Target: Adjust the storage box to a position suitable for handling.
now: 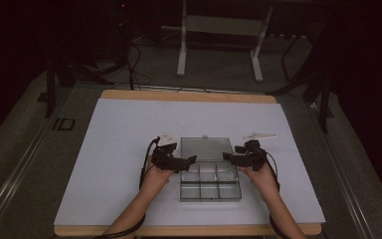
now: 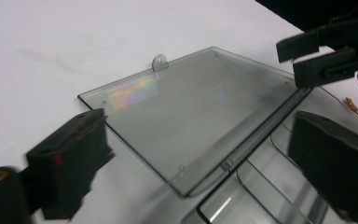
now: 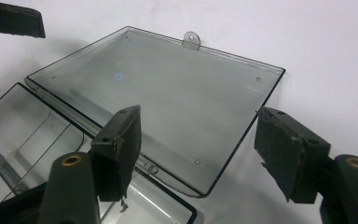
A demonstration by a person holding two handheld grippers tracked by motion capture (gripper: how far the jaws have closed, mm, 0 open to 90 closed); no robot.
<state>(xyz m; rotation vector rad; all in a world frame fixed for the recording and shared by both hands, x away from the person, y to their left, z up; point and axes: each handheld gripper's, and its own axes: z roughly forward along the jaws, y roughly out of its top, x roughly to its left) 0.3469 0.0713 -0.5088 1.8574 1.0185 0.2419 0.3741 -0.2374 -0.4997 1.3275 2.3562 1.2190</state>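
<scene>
Both grippers (image 1: 193,160) (image 1: 227,157) flank the open box (image 1: 209,174), jaws spread

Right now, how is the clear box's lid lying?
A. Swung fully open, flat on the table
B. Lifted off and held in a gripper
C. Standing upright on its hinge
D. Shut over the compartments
A: the lid lies flat on the table past the hinge, beyond the box and its bare compartments.
</scene>
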